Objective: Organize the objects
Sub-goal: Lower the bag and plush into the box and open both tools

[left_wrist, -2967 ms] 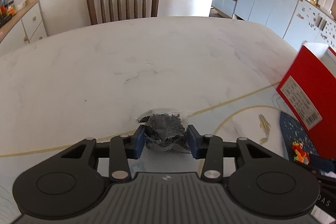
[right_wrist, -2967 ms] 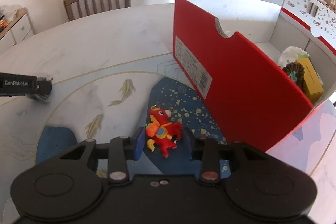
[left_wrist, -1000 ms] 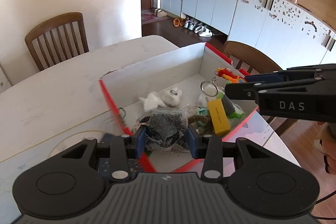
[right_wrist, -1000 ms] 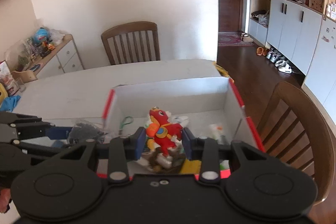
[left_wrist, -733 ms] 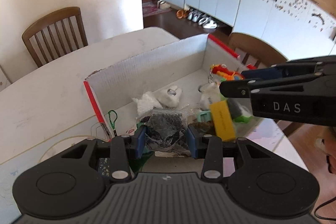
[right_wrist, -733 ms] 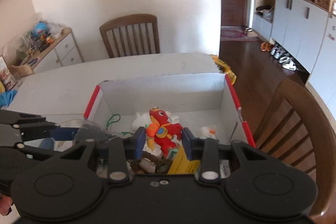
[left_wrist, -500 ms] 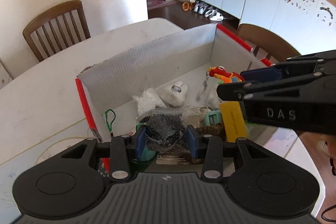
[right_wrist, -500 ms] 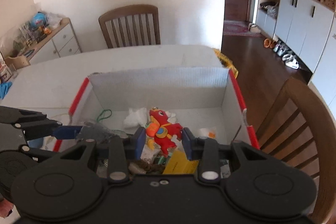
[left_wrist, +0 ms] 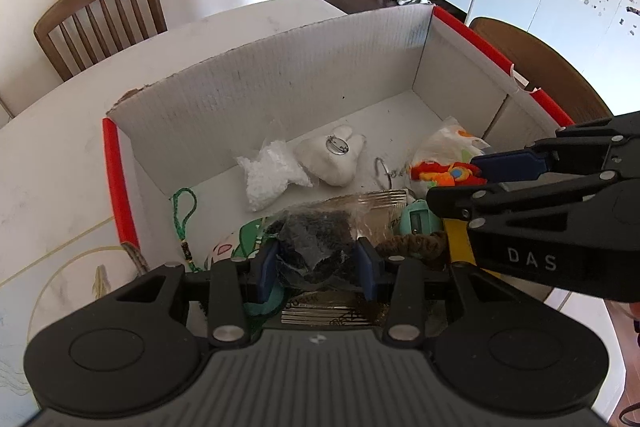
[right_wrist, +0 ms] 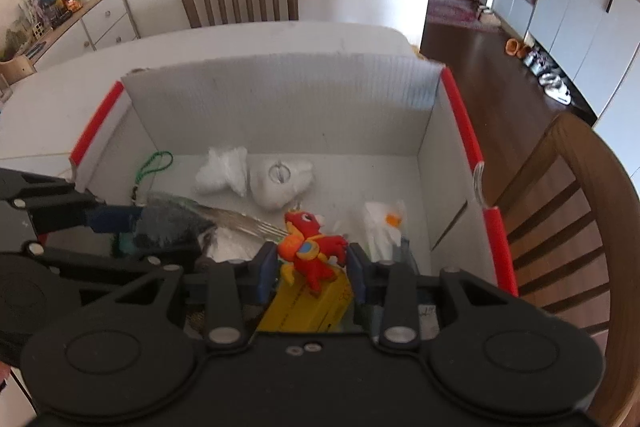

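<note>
A red cardboard box with white inner walls stands on the white table. My left gripper is shut on a clear bag of dark bits and holds it over the box's near left part. My right gripper is shut on a red dragon toy and holds it over the box's near right part. The left gripper and the bag show in the right wrist view. The right gripper and the toy show in the left wrist view.
In the box lie a white plush, a white crumpled bag, a green cord, a yellow pack and other small things. Wooden chairs stand beyond the table and at its right.
Both grippers rose from the table, carried the bag and the dragon toy over the box, and have come lower into it over the last second.
</note>
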The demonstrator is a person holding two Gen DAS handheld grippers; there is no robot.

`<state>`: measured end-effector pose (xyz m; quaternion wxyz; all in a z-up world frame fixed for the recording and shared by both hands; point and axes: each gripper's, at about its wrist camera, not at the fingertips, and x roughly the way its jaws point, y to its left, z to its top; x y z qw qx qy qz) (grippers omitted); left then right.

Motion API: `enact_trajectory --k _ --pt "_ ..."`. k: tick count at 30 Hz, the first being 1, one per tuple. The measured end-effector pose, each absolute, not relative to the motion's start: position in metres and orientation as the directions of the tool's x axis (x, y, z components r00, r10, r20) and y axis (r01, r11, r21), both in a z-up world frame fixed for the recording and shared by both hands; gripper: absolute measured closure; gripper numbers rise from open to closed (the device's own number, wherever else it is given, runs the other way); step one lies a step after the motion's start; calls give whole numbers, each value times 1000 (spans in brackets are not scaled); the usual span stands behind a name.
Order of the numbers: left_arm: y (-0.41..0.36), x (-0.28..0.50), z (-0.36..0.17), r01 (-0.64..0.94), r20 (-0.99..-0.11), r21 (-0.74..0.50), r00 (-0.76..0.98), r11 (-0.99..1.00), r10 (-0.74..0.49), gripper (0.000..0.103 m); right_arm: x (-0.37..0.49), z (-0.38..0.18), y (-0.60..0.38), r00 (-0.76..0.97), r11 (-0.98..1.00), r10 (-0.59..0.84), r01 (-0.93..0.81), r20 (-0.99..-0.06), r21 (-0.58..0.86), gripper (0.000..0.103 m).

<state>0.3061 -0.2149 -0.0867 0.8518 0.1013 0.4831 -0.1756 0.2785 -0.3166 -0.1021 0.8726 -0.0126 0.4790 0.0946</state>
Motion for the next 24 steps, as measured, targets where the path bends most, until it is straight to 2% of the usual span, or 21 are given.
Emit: enact_trajectory --k 7,13,15,17,24 --pt "-215 305 -88 394 -858 -1 472 919 -203 61 278 -102 -322 520 979 176 -182 -836 93 66" --pt "-213 295 -83 391 -841 19 504 920 -197 55 272 -95 -329 539 976 203 -177 -817 126 64" --pt "-213 290 -79 392 -832 23 517 920 -200 51 267 -91 -332 551 974 216 -176 -806 141 62" --pt "-211 284 -73 384 -820 24 536 923 -202 42 261 -85 -335 566 972 228 -176 -792 154 59" --pt "-194 265 -47 353 -776 -18 585 936 -235 36 238 -59 -341 627 964 265 -186 -732 190 46"
